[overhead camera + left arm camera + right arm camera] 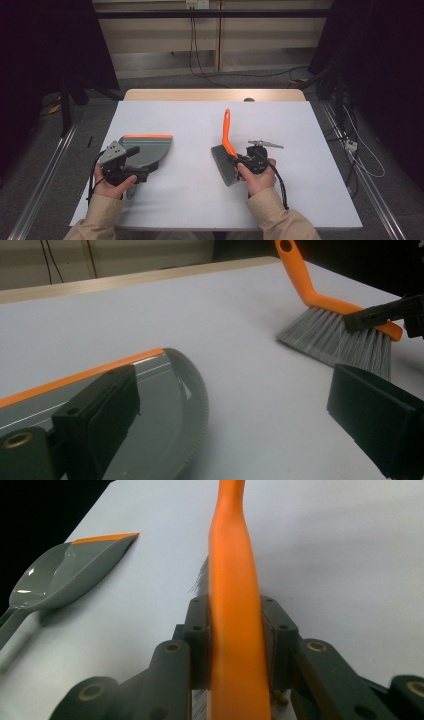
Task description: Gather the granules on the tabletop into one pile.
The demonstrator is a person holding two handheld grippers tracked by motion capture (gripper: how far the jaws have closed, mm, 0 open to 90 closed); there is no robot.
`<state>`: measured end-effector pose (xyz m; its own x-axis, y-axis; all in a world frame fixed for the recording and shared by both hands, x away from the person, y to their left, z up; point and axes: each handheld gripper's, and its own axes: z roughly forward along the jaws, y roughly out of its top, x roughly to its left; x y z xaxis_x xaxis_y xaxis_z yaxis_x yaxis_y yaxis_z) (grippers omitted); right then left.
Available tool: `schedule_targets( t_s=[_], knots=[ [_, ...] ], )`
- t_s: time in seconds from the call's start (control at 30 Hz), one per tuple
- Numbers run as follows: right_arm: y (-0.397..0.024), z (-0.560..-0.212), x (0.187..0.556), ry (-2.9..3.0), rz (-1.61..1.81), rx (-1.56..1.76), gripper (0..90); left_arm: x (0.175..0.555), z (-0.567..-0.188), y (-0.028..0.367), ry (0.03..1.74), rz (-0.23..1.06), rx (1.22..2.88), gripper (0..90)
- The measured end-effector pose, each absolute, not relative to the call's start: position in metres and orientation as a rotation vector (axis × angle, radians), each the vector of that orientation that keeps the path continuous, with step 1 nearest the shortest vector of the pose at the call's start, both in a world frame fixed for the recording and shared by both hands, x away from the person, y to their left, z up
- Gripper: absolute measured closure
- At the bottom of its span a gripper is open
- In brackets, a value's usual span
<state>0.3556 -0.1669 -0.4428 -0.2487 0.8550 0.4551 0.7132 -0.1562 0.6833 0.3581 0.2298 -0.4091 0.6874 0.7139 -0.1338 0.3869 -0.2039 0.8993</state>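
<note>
The right tool (239, 165) is clamping its jaws tight on the orange back of a hand brush (226, 150), gripping it just where the handle meets the bristle head. The brush is lying on the right half of the white bench (200, 190), its grey bristles fanning out toward the left and its slim, bent orange handle, with a hanging hole at the tip, pointing away toward the far edge. The left tool (131, 156) is resting over the rear of a dustpan (147, 149), its jaws standing wide apart and pressing on nothing. The dustpan is sitting on the left half of the bench, well apart from the brush: a glossy grey scoop with a ribbed curved wall and an orange strip along its straight front lip.
</note>
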Motion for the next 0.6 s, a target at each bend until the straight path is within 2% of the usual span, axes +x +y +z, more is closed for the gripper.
schedule_targets(
  t_s=[0.6],
  knots=[
    [-0.160, -0.430, 0.363, 1.947, 1.490, 1.793, 71.2, 0.360, -0.410, 0.229, 0.870, 0.370, 1.830, 6.4]
  ],
)
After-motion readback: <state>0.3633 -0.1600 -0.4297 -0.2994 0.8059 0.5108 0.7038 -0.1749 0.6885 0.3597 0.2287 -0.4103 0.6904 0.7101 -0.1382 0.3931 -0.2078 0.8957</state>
